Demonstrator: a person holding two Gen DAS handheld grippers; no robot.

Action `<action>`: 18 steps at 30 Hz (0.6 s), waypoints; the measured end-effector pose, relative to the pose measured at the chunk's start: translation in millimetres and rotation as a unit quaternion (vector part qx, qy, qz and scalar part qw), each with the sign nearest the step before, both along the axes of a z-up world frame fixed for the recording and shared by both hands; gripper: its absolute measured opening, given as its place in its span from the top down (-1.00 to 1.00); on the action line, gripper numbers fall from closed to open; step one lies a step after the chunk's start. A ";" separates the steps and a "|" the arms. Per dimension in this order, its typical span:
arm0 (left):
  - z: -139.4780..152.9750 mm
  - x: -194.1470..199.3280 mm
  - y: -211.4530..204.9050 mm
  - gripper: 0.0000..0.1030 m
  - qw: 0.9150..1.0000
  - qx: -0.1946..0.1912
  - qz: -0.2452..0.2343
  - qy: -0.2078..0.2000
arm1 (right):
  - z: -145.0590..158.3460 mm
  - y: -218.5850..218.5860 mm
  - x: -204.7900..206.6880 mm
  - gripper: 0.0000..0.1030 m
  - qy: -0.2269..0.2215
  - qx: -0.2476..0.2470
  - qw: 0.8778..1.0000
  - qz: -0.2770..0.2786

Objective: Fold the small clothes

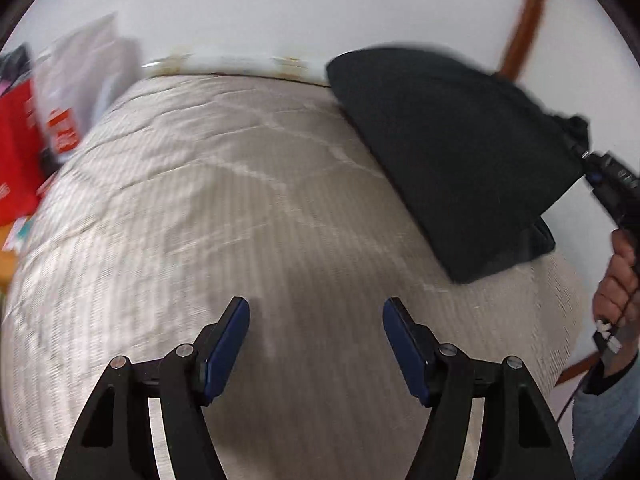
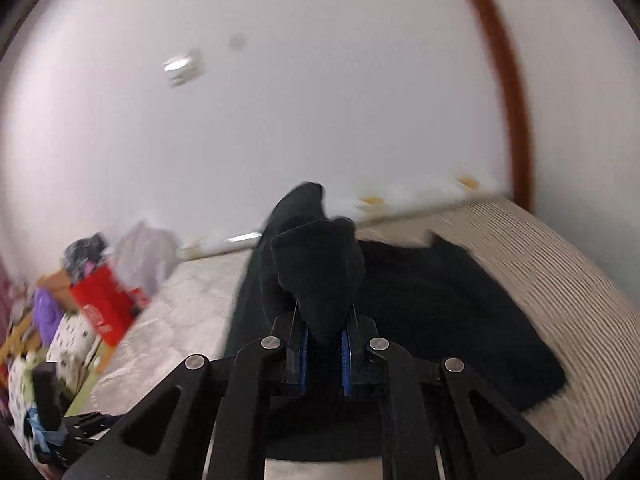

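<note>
A black garment (image 1: 452,152) hangs lifted over the right side of a beige quilted bed (image 1: 224,216). My right gripper (image 2: 325,342) is shut on a bunched edge of the black garment (image 2: 316,272) and holds it up; the rest of the cloth drapes onto the bed behind it. In the left wrist view the right gripper (image 1: 580,148) shows at the far right, gripping the cloth's corner. My left gripper (image 1: 316,312) is open and empty above the bare bed, to the left of the garment and apart from it.
A white wall runs behind the bed. A red box (image 1: 16,148) and white bags (image 1: 88,68) are piled at the bed's left; the clutter also shows in the right wrist view (image 2: 104,308). A brown wooden frame (image 2: 516,128) stands at the right.
</note>
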State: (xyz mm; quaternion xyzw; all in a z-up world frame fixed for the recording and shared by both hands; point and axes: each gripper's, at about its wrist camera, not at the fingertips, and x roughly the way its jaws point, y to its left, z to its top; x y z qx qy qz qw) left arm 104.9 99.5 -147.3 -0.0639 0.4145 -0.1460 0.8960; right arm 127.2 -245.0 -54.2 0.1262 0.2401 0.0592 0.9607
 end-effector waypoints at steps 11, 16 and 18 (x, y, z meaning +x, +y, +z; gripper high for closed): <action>11.0 1.3 -84.9 -0.30 0.997 0.004 -0.073 -0.034 | -73.6 -84.5 0.1 0.14 0.099 0.086 0.991 -0.025; 13.0 6.5 -107.8 -0.30 0.996 0.022 -0.084 -0.032 | -78.2 -84.5 11.3 -0.08 0.100 0.112 0.989 0.001; 11.8 10.9 -117.0 -0.30 0.996 0.029 -0.085 -0.026 | -81.6 -81.5 21.2 -0.09 0.103 0.118 0.988 0.003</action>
